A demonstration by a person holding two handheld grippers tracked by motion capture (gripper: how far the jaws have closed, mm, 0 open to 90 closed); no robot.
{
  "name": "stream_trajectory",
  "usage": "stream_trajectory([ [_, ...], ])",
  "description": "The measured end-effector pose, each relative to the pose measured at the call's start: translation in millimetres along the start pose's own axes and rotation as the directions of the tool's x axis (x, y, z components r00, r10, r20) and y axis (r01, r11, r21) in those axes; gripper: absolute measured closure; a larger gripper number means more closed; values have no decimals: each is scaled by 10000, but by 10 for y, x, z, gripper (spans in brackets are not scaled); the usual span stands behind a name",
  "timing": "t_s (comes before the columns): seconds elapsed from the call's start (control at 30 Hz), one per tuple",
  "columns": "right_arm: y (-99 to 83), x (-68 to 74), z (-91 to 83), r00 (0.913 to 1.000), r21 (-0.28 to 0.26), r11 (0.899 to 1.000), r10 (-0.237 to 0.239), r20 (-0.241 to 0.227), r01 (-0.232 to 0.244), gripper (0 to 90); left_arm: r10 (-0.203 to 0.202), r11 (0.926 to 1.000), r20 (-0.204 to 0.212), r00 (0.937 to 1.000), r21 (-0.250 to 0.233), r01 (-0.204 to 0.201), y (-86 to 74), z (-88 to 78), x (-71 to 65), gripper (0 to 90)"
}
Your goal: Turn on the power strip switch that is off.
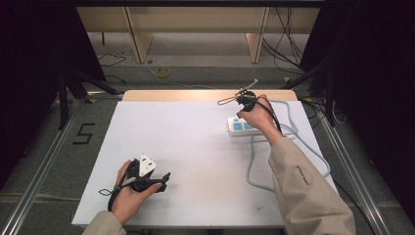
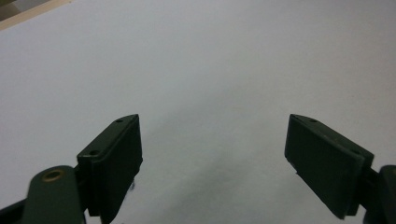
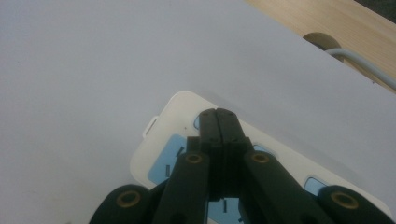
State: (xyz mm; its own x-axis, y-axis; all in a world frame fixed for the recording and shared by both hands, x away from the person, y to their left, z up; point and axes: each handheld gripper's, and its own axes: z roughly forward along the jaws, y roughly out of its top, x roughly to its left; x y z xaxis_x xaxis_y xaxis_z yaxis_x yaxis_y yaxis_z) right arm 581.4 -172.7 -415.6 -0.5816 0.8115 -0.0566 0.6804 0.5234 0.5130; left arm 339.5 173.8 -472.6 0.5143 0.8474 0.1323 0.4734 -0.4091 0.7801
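a: resting near the front edge of the white table [image 1: 195, 147], the left gripper [image 1: 164, 178] has its jaws spread wide, nothing between them.

b: and farther back?

a: the right gripper [image 3: 218, 114] hangs over the white power strip [image 1: 240, 126] at the table's far right, jaws pressed together, holding nothing.

b: the strip's lead?

a: a grey cable [image 1: 254, 161] loops along the right side. beyond, the wooden table edge [image 1: 195, 95] and the floor.

A white-topped table [image 1: 195, 161] with a bare wooden far edge carries a white power strip [image 1: 240, 126] with blue sockets and its looping grey cable [image 1: 254, 161].
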Motion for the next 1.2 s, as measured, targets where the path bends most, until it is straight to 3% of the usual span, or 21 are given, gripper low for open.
stream_trajectory([
  [1.2, 51, 50, 188, 10000, 144, 9999, 37, 48, -37, 900, 5, 10000, 5, 10000, 3, -5, -3, 1, 6, 188],
])
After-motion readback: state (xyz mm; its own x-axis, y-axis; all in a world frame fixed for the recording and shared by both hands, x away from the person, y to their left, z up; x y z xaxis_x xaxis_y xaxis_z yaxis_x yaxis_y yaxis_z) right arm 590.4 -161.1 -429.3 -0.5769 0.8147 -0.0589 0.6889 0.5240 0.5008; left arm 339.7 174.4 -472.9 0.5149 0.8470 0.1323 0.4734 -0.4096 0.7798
